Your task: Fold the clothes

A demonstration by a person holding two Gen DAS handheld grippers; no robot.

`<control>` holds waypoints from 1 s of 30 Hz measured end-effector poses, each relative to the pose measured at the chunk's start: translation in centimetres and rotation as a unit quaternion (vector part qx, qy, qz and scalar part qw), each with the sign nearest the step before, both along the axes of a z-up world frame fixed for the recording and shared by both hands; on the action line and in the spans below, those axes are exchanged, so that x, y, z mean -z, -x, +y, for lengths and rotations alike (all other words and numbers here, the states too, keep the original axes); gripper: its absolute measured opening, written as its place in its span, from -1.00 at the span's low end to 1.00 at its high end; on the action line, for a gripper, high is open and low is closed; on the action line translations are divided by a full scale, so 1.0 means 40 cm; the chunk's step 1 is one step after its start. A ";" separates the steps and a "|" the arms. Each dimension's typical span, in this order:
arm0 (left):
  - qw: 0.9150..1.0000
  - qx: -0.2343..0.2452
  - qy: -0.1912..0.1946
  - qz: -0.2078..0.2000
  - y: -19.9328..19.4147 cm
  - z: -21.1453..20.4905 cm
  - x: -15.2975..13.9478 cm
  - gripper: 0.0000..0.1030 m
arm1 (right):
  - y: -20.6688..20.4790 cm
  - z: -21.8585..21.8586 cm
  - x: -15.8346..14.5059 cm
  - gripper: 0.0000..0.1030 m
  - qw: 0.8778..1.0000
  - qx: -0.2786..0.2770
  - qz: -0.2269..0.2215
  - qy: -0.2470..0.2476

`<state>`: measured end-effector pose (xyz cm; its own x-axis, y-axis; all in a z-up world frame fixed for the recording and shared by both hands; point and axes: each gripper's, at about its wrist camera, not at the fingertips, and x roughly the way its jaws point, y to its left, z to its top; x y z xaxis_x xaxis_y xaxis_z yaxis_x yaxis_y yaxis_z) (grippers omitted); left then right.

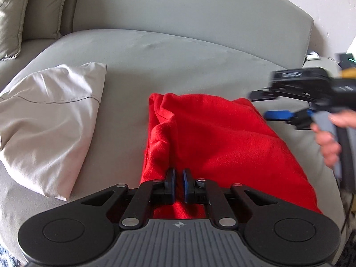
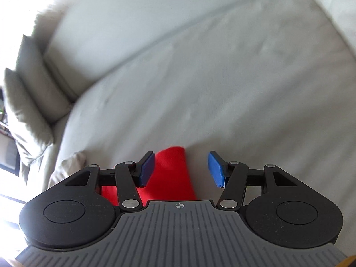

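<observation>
A red garment (image 1: 218, 138) lies bunched on the grey sofa seat (image 1: 169, 57). My left gripper (image 1: 179, 178) is shut on its near edge, and a strip of red fabric shows between the blue pads. My right gripper (image 1: 260, 104), held by a person's hand (image 1: 329, 142), hovers over the garment's far right corner. In the right wrist view my right gripper (image 2: 181, 169) stands open, its blue pads (image 2: 214, 166) wide apart. A corner of the red garment (image 2: 171, 173) lies below and between them, untouched.
A folded beige cloth (image 1: 49, 120) lies on the seat to the left of the red garment. Loose grey cushions (image 1: 13, 22) lean in the sofa's far left corner. The sofa backrest (image 1: 189, 9) curves behind. Dark objects sit beyond the sofa's right end (image 1: 311, 56).
</observation>
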<state>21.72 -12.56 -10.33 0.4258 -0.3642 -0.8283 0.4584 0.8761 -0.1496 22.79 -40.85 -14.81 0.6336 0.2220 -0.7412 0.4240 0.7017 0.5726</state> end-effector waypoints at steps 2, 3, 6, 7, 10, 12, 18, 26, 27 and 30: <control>1.000 -0.002 0.005 0.002 0.005 0.005 0.005 -0.85 | -0.036 0.001 0.028 0.13 1.000 -0.004 0.005 -0.014; 1.000 -0.003 0.007 0.004 0.002 0.006 0.008 -0.86 | -0.049 0.007 0.035 0.13 1.000 -0.015 0.004 -0.019; 1.000 -0.004 0.012 0.005 0.006 0.004 0.015 -0.85 | -0.064 0.051 0.032 -0.84 0.997 -0.068 0.000 0.030; 1.000 -0.004 0.014 0.005 0.004 0.006 0.017 -0.85 | -0.064 0.055 0.028 -0.85 0.997 -0.064 -0.002 0.052; 1.000 -0.006 0.016 0.006 0.000 0.012 0.023 -0.81 | -0.047 0.022 0.019 -0.85 0.997 0.016 -0.023 0.071; 1.000 -0.010 0.016 0.008 -0.003 0.017 0.026 -0.74 | -0.021 -0.017 0.011 -0.73 0.991 0.097 -0.022 0.089; 0.999 -0.028 0.028 -0.013 0.039 0.023 -0.043 -0.70 | 0.105 -0.057 -0.070 -0.12 0.998 0.037 -0.041 -0.027; 0.999 0.003 -0.039 -0.015 0.153 0.000 -0.082 -0.66 | 0.307 0.215 -0.158 -0.14 0.970 -0.215 -0.031 0.108; 0.998 -0.006 -0.068 -0.004 0.156 -0.001 -0.059 -0.69 | 0.327 0.243 -0.143 -0.16 0.961 -0.236 -0.015 0.143; 0.995 -0.022 -0.092 0.007 0.171 0.018 -0.031 -0.66 | 0.368 0.271 -0.072 -0.13 0.936 -0.279 0.054 0.208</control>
